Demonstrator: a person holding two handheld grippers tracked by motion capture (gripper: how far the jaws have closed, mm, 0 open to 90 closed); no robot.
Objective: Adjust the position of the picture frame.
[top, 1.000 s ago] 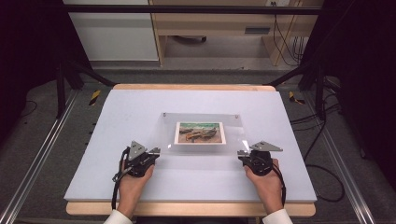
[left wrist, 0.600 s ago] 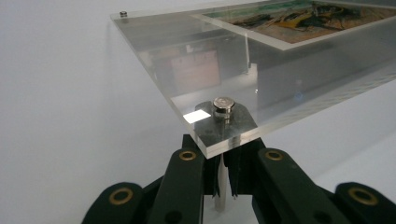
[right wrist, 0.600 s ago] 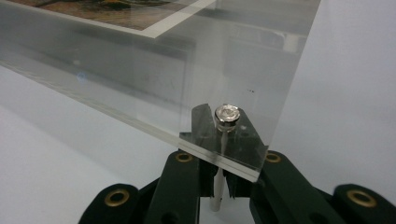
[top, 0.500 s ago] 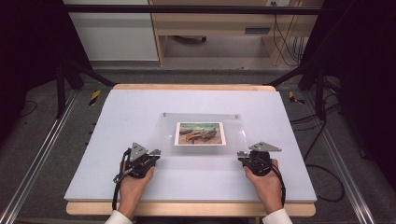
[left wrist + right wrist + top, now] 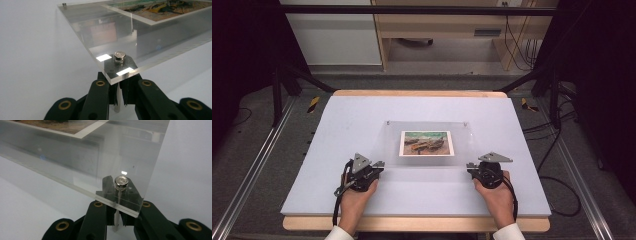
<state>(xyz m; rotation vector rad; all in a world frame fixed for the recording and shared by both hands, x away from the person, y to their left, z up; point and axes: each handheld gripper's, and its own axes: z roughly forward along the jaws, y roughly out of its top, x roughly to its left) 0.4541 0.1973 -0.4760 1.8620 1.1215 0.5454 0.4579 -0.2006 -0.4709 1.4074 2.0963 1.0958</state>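
- High view: clear acrylic frame w/ a printed picture lies centre of the white tabletop. Left claw sits at its lower-left corner, right claw at lower-right, prob. so both near corners can be lifted evenly.
- Left gripper view: bottom centre, claw pressed around the metal standoff post under the corner; screw cap tops the acrylic. Gripping the post avoids smudging the pane.
- Right gripper view: bottom centre, same setup; claw pinching its post below the cap. Picture at upper left.
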